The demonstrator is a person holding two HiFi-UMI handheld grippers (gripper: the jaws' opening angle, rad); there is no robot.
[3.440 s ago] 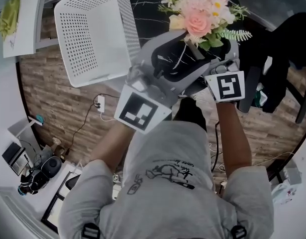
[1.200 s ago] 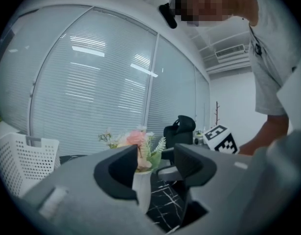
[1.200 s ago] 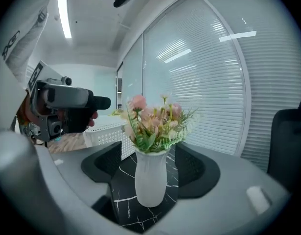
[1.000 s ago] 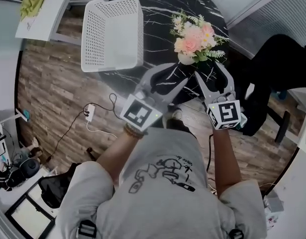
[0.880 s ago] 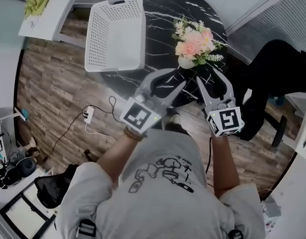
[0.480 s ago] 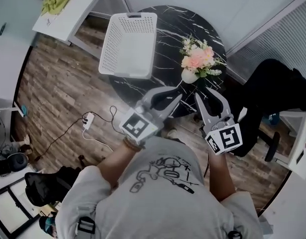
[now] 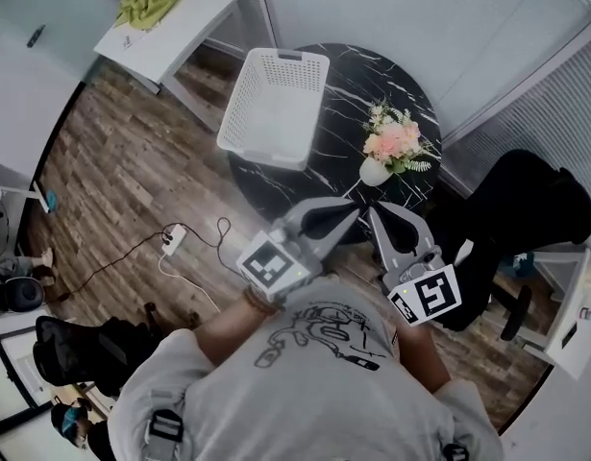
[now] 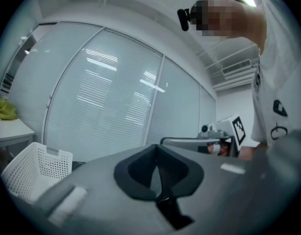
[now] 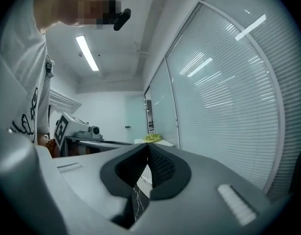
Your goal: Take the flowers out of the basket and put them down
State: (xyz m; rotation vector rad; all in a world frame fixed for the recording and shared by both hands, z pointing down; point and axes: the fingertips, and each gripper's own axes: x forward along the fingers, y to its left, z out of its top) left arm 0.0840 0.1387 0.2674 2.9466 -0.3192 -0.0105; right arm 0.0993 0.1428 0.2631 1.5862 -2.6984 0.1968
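Head view: the pink-and-white flower bouquet in a white vase point(image 7: 395, 144) stands upright on the round black marble table point(image 7: 357, 77), right of the white perforated plastic basket point(image 7: 239, 113) and out of it. It lies up-frame of both tips, nearer the right gripper point(image 7: 375, 212) than the left gripper point(image 7: 351, 210).

Left gripper view: the jaws have just been closing and are pressed together on nothing (basket at lower left).

Right gripper view: likewise clenched and empty. The task looks done.

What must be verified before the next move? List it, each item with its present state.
1. The flowers are out of the basket: ok, they stand on the table beside it.
2. The flowers are upright: ok.
3. The basket is empty: ok, nothing visible inside.
4. The left gripper is free: ok, its jaws have just closed on nothing.
5. The right gripper is free: ok, its jaws have just closed on nothing.
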